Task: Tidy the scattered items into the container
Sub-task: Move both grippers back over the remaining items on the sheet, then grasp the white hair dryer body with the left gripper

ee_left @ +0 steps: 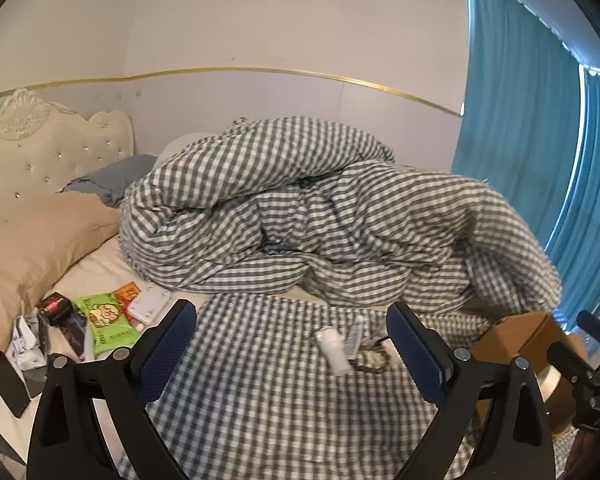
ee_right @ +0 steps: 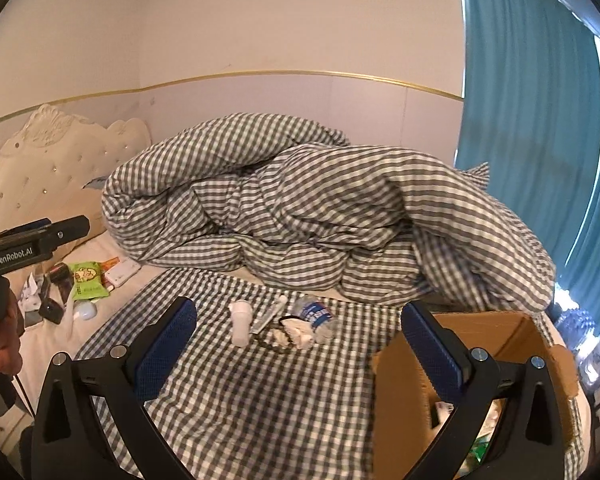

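Scattered items lie on a bed. A white bottle (ee_left: 334,350) (ee_right: 240,322), a small tube (ee_right: 270,314), a crushed water bottle (ee_right: 316,316) and crumpled tissue (ee_right: 296,334) sit on the checked cloth. By the pillow lie a green snack packet (ee_left: 108,320) (ee_right: 86,280), a white flat box (ee_left: 150,304) and a black box (ee_left: 58,308). A cardboard box (ee_right: 400,400) (ee_left: 516,336) stands at the right with items inside. My left gripper (ee_left: 292,344) is open and empty above the cloth. My right gripper (ee_right: 300,344) is open and empty, its right finger over the box.
A bunched checked duvet (ee_left: 300,208) fills the back of the bed. A beige pillow (ee_left: 32,248) and padded headboard (ee_left: 40,148) are at the left. A black phone (ee_left: 8,386) lies at the left edge. Blue curtains (ee_right: 540,120) hang at the right.
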Demonstrator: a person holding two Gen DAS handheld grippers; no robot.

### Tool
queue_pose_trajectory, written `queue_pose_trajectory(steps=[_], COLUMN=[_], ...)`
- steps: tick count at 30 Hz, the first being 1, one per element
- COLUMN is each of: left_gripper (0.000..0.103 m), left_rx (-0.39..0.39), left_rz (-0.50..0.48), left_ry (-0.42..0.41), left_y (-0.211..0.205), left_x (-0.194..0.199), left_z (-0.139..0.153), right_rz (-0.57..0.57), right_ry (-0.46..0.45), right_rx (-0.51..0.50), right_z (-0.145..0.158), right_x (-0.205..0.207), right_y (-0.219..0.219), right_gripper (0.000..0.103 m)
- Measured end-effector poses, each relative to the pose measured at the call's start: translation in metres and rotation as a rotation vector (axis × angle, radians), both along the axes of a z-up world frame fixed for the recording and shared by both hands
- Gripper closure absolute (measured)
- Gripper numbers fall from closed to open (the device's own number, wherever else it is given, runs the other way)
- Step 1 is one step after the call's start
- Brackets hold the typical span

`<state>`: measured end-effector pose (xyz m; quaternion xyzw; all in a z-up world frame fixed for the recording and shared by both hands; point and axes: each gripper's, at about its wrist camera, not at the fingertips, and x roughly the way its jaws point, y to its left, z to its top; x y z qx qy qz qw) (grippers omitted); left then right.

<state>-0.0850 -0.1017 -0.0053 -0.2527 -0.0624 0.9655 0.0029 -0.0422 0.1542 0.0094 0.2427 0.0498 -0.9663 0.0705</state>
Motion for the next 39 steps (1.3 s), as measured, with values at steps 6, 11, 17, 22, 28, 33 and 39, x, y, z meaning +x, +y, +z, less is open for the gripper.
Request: queue_pose_trajectory(steps=[6,11,17,22,28,33,39], left_gripper=[0.0,0.0,0.0,0.0,0.0,0.0,0.0], left_rx=[-0.008,-0.024,-0.028,-0.033,-0.04,-0.064,-0.079], left_rz=[0.001,-0.009,-0.02,-0.033,-0.056,-0.071,-0.08], left_ry=[-0.025,-0.052,-0.093,-0.129,-0.175,-0.223,-0.278], left_y=[-0.005,0.002,0.013,0.026,0.047,0.066,0.083], left_x=[-0.014,-0.029,-0.051,-0.07,-0.093,-0.119,-0.149], left_z=[-0.013,-0.025,-0.043,-0.063,-0.092,-0.124,-0.164], right_rz=[0.0,-0.009,-0.03,-0.05,-0.054,-0.05,-0.056], right_ry=[-0.01,-0.039,-0.077,-0.114,-0.14,-0.166,-0.19], right_rx=[-0.003,-0.018,-0.034,-0.06,-0.064,-0.065,-0.076], right_z=[-0.011,-0.026,-0.046,-0.063,-0.08,-0.096,-0.115], right_x=[-0.014,-0.031,-0.05,-0.061,-0.073,-0.089,-0.109], right_y=[-0.008,-0.005,0.006,0.02,0.028,0.031,0.035], right_gripper=[0.0,0.0,0.0,0.0,0.0,0.0,0.0])
